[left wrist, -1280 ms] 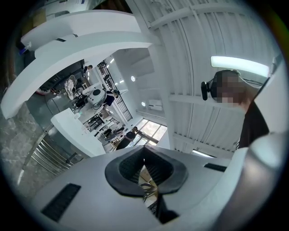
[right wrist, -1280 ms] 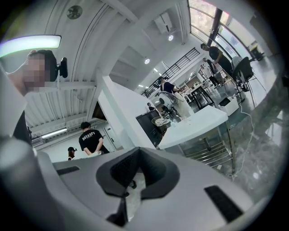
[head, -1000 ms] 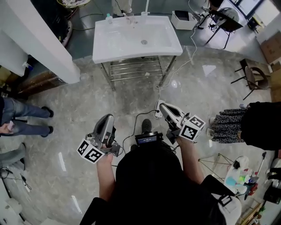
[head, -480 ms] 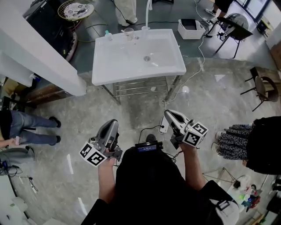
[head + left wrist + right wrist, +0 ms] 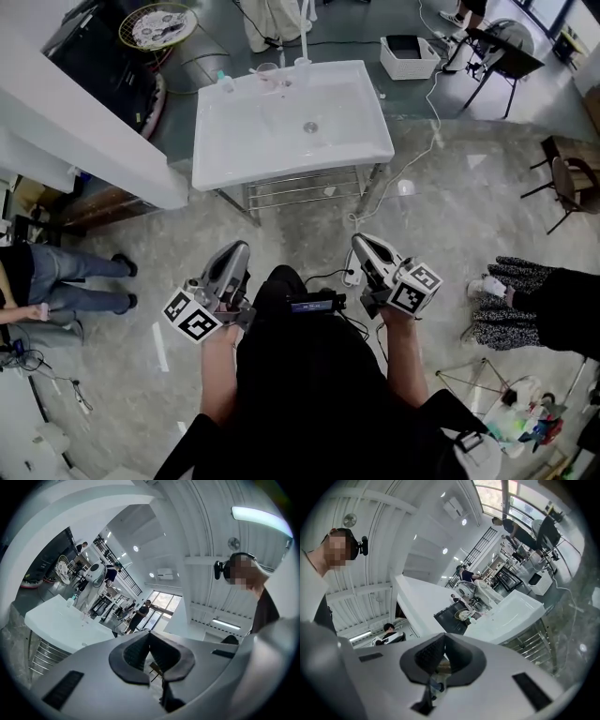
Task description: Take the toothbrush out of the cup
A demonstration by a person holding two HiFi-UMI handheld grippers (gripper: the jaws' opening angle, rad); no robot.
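A white sink (image 5: pixel 291 117) on a metal rack stands well ahead of me on the stone floor. A clear cup (image 5: pixel 267 73) sits at its back rim beside a small bottle (image 5: pixel 223 82); the toothbrush is too small to make out. My left gripper (image 5: pixel 236 249) and right gripper (image 5: pixel 359 242) are held at waist height, far short of the sink, both shut and empty. The sink (image 5: pixel 61 625) with the cup (image 5: pixel 86 617) lies far off in the left gripper view, beyond that gripper (image 5: pixel 150 633). The right gripper (image 5: pixel 444 636) sees the sink (image 5: pixel 511 613) to its right.
A white partition wall (image 5: pixel 84 122) runs along the left. One person's legs (image 5: pixel 66 272) are at the left, another person (image 5: pixel 544 305) at the right. A cable (image 5: pixel 412 159) trails across the floor beside the sink rack. Chairs (image 5: pixel 572 178) stand at the right.
I have walked toward the sink, which now sits lower and larger in the head view. Both grippers came along, still shut and empty.
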